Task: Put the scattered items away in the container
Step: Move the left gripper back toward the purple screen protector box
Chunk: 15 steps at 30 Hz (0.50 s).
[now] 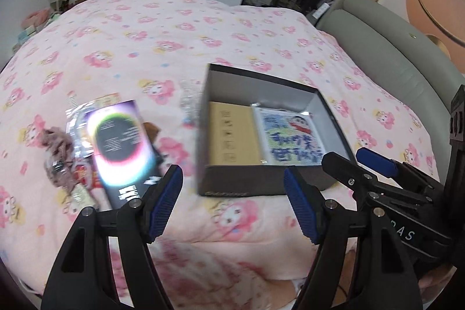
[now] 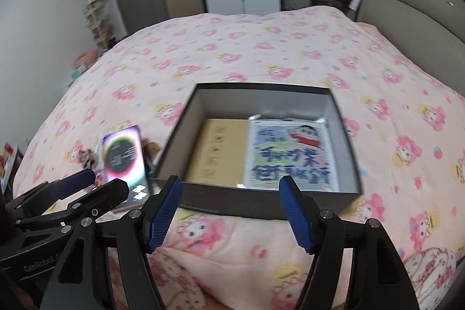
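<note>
Two grippers of mine hang over the pink bed (image 1: 162, 31), both tilted downward. On the left, scattered items (image 1: 61, 153) lie heaped around a dark booklet (image 1: 122, 147). My left gripper (image 1: 232, 202) is apart and holds nothing, near the pile's right edge. Right of it sits the open box (image 2: 343, 141), holding a tan packet (image 2: 221, 153) and cartoon card (image 2: 290, 153). My right gripper (image 2: 229, 211) is spread, empty, before the box's near wall.
</note>
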Motion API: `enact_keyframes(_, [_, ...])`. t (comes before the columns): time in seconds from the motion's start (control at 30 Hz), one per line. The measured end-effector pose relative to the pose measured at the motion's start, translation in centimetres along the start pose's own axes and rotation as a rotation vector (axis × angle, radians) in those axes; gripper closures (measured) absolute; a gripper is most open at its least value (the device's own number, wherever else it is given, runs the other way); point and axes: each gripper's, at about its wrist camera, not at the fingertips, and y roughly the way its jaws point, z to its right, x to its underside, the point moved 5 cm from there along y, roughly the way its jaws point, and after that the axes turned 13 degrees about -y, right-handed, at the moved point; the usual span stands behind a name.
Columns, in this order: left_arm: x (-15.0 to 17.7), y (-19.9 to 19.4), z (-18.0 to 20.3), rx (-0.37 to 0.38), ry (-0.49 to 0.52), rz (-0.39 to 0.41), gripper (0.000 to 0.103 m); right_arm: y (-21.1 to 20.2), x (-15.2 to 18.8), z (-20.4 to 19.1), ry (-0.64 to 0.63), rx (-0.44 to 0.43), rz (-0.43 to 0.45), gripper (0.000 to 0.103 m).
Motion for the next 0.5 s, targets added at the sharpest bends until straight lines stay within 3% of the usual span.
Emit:
enact_keyframes(0.37, [0.0,-1.3,-9.4,-0.057,-0.152,0.007,0.032,3.8,-1.5,-8.7,-0.142,-0.123,-0.049,0.037])
enact_keyframes(0.5, [-0.4,-1.0,-13.8,-0.062,-0.244,0.005,0.031,6.6,-2.2,-12.2,-0.21,-0.25,-0.08,0.037])
